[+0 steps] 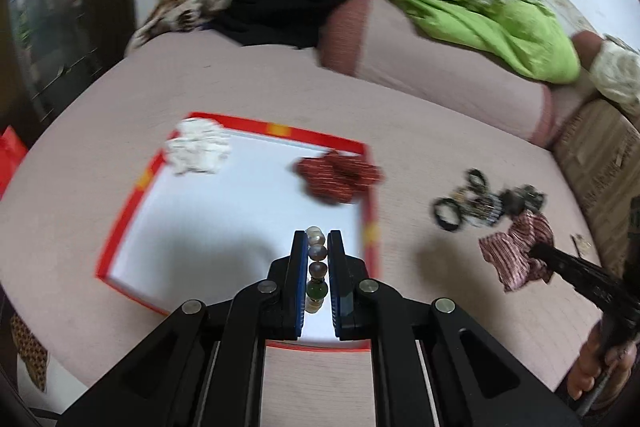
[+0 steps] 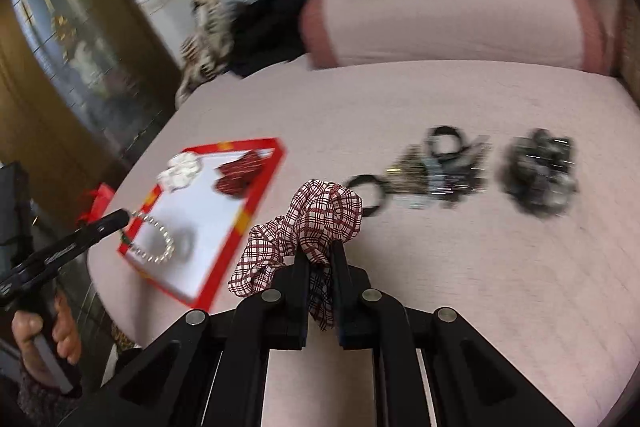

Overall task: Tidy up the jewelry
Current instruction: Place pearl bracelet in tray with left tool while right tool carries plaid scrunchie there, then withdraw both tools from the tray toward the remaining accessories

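Black left tool [image 1: 318,241]: pinching bead bracelet [image 1: 317,269] | right tool [image 2: 320,251]: pinching plaid scrunchie [image 2: 308,223]

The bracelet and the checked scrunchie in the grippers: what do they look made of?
Bracelet: round, glossy pale beads, pearl-like, plus a green glassy one; whether real pearl, glass or plastic cannot be told. Scrunchie: soft woven cloth, matte, in a red-and-white check, gathered into crumpled folds. The left gripper is shut on the bracelet, the right gripper on the scrunchie.
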